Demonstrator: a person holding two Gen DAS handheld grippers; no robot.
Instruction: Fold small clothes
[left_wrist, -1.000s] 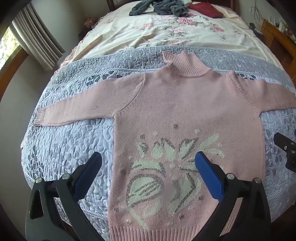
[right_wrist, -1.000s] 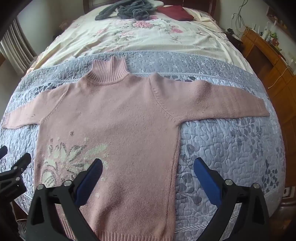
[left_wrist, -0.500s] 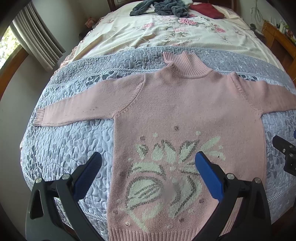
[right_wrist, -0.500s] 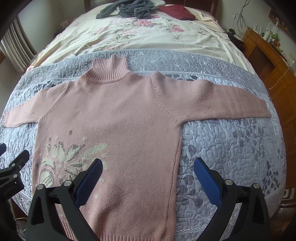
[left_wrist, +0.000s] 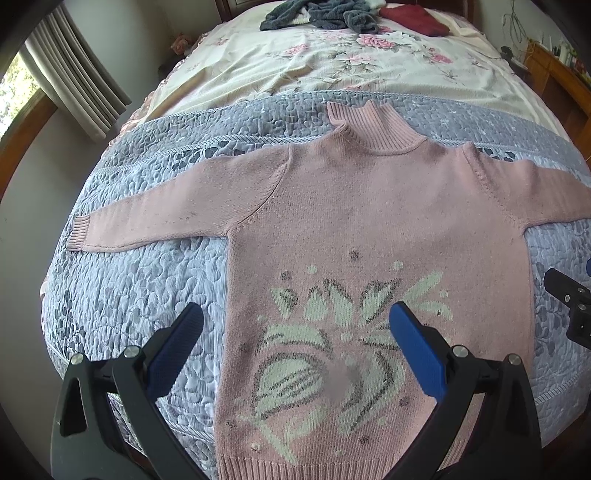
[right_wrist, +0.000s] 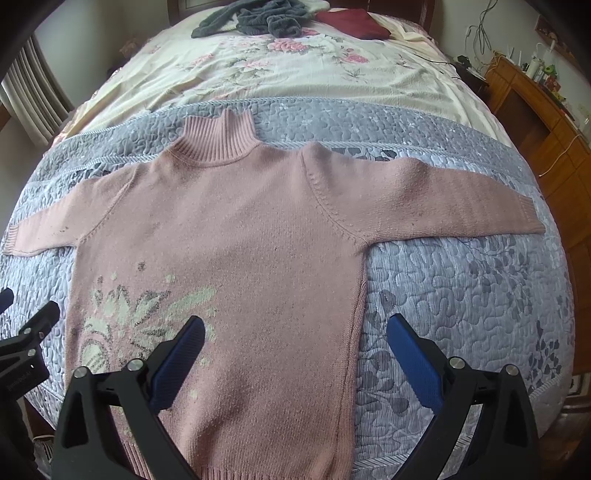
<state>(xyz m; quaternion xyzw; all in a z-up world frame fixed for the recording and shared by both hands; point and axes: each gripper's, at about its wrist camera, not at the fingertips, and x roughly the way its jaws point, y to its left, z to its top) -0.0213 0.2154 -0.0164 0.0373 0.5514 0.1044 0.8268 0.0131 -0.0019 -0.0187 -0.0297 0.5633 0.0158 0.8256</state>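
Observation:
A pink knit sweater (left_wrist: 369, 221) (right_wrist: 240, 229) with a ribbed high collar and a pale floral pattern lies flat, front up, on a grey-blue quilt (left_wrist: 129, 288) (right_wrist: 461, 295). Both sleeves are spread straight out to the sides. My left gripper (left_wrist: 295, 325) hangs open above the sweater's lower left part, over the floral pattern, holding nothing. Over the lower right side seam my right gripper (right_wrist: 295, 328) is open too and empty. Each view catches the black frame of the other gripper at its edge (left_wrist: 569, 306) (right_wrist: 26, 343).
Beyond the quilt lies a cream floral bedspread (left_wrist: 332, 59) (right_wrist: 295, 62). A dark grey garment (left_wrist: 321, 14) (right_wrist: 251, 18) and a dark red one (left_wrist: 413, 18) (right_wrist: 354, 22) lie at the bed's far end. Curtains (left_wrist: 74, 74) hang left; a wooden cabinet (right_wrist: 535, 107) stands right.
Both grippers have eased back and slightly up; the sweater sits a bit lower and smaller in view. The sweater itself has not moved.

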